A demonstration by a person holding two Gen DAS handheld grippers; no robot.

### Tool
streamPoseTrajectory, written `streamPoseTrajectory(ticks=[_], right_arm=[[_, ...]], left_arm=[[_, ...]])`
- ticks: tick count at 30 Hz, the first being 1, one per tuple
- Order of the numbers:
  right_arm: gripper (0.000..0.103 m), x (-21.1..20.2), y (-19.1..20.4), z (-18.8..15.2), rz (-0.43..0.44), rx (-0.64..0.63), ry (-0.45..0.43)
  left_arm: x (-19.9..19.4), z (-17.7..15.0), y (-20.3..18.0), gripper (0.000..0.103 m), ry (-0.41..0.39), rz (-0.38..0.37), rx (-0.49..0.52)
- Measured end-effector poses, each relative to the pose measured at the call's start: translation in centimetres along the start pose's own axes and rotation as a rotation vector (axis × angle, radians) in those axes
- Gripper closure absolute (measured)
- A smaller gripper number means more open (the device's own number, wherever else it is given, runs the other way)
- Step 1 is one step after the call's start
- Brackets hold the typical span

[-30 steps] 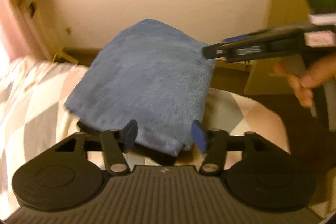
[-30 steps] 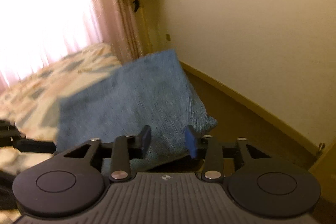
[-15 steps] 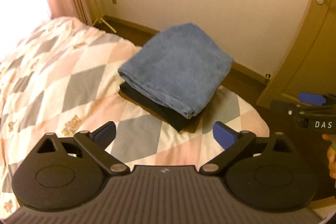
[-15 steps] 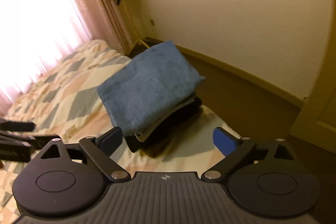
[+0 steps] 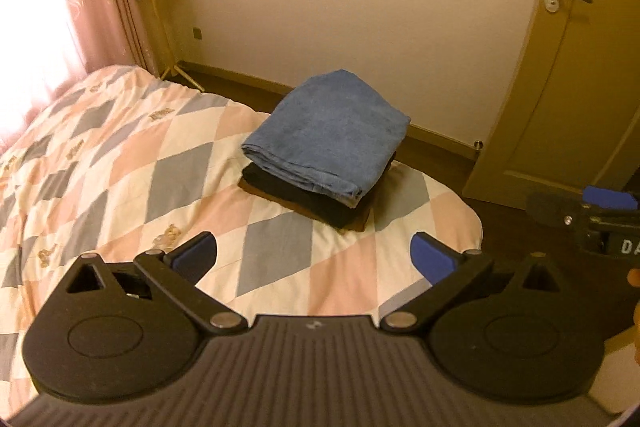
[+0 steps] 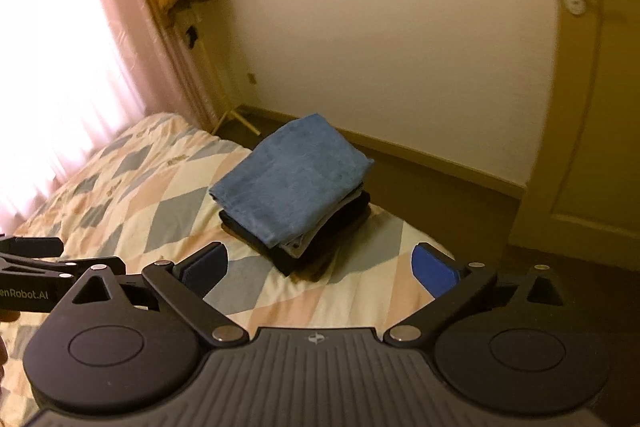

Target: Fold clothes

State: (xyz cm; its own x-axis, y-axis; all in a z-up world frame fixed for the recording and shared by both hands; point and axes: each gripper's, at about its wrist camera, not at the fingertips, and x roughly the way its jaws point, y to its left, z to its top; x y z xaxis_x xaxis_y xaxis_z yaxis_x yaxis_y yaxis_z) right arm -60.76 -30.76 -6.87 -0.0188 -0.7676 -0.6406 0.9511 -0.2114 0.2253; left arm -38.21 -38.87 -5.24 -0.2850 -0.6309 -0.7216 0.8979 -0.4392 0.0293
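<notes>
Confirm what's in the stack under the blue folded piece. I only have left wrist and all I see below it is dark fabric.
Observer: From right wrist, the stack's open side shows thin light-coloured layers sandwiched between the blue folded piece and the dark fabric.
Operator: The right gripper is cut off at my frame edge. Holding anything?
Observer: No. Its jaws are spread wide with nothing between them, and they stop short of the stack.
</notes>
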Motion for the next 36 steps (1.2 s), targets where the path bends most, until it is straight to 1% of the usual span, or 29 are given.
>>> streamPoseTrajectory(ticks=[5, 9, 11, 16, 21, 24, 27, 31, 36], right_arm=[[0.002, -4.3, 3.4, -2.7, -0.036, 0.032, -0.036], [0.0, -7.6, 5.9, -4.5, -0.057, 0.048, -0.063], [0.0, -8.9, 6.9, -5.3, -0.072, 0.043, -0.07], [0.0, -10.6, 8.6, -6.5, -0.111, 0.034, -0.067], [0.0, -11.2, 9.5, -7.0, -0.148, 0.013, -0.049], [0.0, -10.8, 9.7, -7.2, -0.169, 0.005, -0.034], [0.0, -10.0, 9.8, -7.3, -0.171, 0.006, -0.003], [0.0, -8.4, 10.0, -7.3, -0.154, 0.008, 0.035], [0.0, -6.3, 10.2, -6.7, -0.142, 0.0, 0.072]], left_arm=[[-3.6, -2.3, 1.6, 0.001, -0.039, 0.015, 0.016], [-5.5, -3.6, 2.4, 0.001, -0.04, 0.026, 0.022], [-6.2, -4.2, 2.4, 0.001, -0.04, 0.047, 0.041], [-7.3, -4.9, 1.6, 0.001, -0.06, 0.111, 0.105], [-7.2, -5.0, 1.5, 0.001, -0.026, 0.082, 0.095], [-6.4, -5.1, 2.0, 0.001, 0.025, 0.06, 0.068], [-5.7, -5.2, 2.5, 0.001, 0.057, 0.066, 0.063], [-5.0, -5.0, 3.0, 0.001, 0.067, 0.078, 0.056], [-3.8, -4.4, 3.6, 0.001, 0.081, 0.088, 0.023]])
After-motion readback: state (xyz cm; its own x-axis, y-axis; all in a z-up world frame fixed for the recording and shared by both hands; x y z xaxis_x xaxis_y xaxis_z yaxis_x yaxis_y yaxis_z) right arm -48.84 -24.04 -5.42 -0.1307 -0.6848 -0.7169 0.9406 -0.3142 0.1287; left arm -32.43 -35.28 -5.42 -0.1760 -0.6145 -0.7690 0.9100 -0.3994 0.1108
